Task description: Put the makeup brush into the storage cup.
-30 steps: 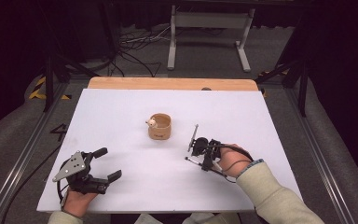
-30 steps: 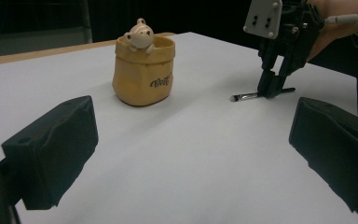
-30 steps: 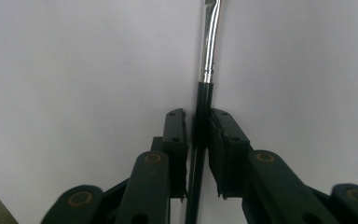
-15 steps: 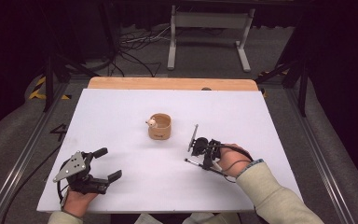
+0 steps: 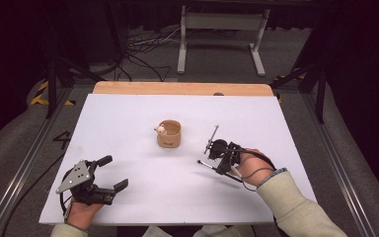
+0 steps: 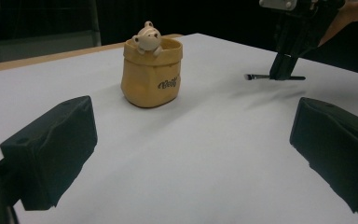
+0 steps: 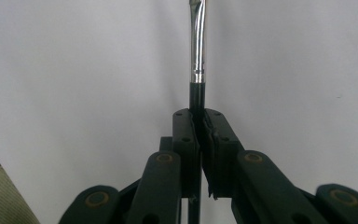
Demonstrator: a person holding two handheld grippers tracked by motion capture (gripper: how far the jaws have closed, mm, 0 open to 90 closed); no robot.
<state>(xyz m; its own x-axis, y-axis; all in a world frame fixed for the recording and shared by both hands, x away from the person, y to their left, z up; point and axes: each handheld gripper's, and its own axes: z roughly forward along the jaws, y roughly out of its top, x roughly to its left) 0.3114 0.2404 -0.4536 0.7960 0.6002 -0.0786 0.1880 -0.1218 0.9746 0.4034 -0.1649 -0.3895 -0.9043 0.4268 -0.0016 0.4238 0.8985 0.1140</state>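
A small tan pot (image 5: pixel 169 134) (image 6: pixel 151 74) with a little bear figure (image 5: pixel 161 130) (image 6: pixel 147 35) on its rim stands in the middle of the white table (image 5: pixel 128 118). My right gripper (image 5: pixel 220 164) (image 7: pixel 200 126) is right of the pot, shut on a thin black brush (image 5: pixel 202 163) (image 7: pixel 197 56) with a silver ferrule. The brush (image 6: pixel 261 77) lies level just above the table, its tip toward the left. My left gripper (image 5: pixel 114 172) (image 6: pixel 193 140) rests at the front left, open, with nothing between its jaws.
A bare wooden strip (image 5: pixel 177 89) runs along the table's far edge. Beyond it stand a metal stand (image 5: pixel 219 22) and cables on the floor. A rail (image 5: pixel 19 168) borders the table's left side.
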